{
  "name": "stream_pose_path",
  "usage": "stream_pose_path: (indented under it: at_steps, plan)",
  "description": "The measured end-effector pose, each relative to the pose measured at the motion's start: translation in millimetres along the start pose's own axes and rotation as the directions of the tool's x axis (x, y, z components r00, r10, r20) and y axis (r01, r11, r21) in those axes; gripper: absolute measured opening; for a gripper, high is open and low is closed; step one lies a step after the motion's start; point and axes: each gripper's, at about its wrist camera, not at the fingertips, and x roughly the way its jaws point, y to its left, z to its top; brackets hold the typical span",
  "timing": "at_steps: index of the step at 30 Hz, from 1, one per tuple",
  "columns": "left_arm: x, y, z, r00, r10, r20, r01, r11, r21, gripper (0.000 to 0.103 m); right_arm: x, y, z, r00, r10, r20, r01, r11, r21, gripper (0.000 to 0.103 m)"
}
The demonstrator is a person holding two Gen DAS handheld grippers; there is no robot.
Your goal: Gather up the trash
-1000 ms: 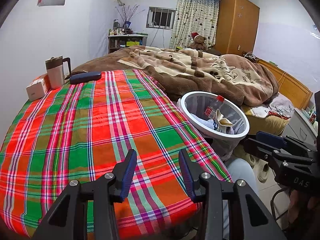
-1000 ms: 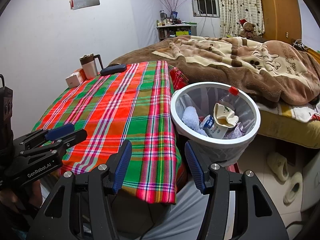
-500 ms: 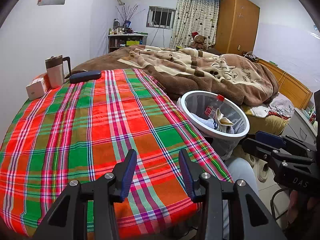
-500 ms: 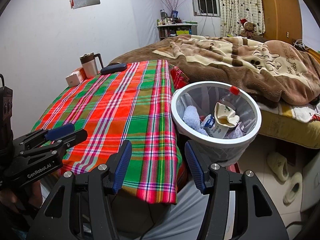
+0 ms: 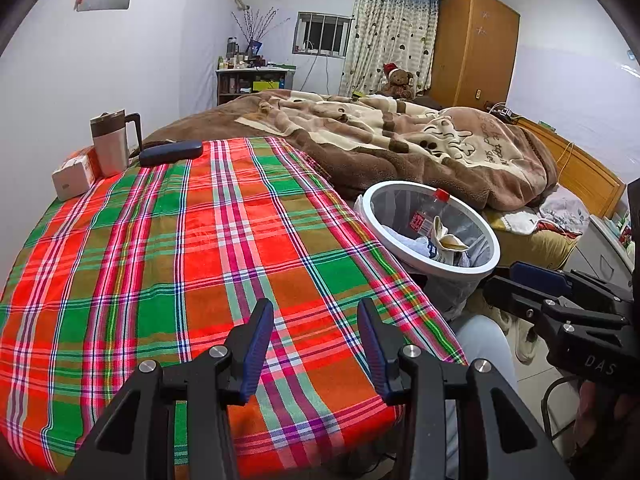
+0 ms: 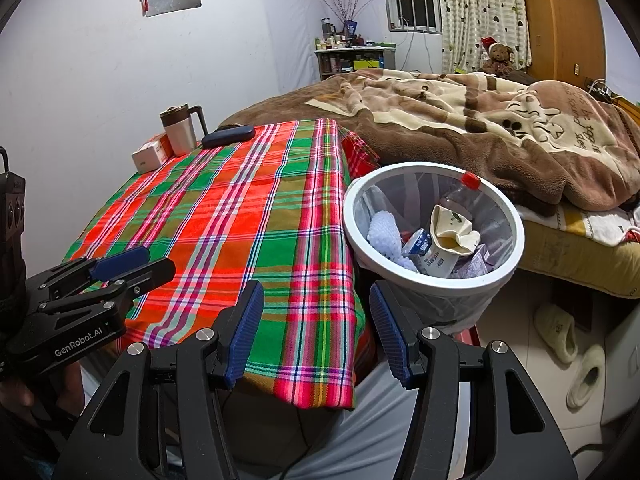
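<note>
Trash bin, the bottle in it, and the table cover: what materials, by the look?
Trash bin: likely plastic; smooth, glossy white rim, see-through mesh-like wall with a thin liner bag.
Bottle: clear plastic, probably PET; transparent body, red screw cap.
Table cover: woven plaid cloth, slightly shiny; it drapes and creases over the edge.

Plaid tablecloth (image 5: 200,264) is covering the table. Lidded mug (image 5: 111,143) is standing at the table's far corner, touching an orange-white box (image 5: 74,174) on its wall side. Dark blue case (image 5: 171,153) is lying just beside the mug, toward the bed. Brown blanket (image 5: 400,140) is lying on the bed beyond the table. Teddy bear (image 5: 397,82) is sitting past the blanket. Slippers (image 6: 568,356) are lying on the floor near the bed.
</note>
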Motion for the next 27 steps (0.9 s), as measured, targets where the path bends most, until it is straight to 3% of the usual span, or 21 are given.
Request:
stream_pose_path:
  at_steps: [27]
  plan:
    - [1.2, 1.2, -0.6, 1.000, 0.007, 0.006, -0.007, 1.000, 0.000, 0.043, 1.1, 3.1, 0.8, 1.000, 0.000, -0.003, 0.000, 1.000, -0.001, 0.057]
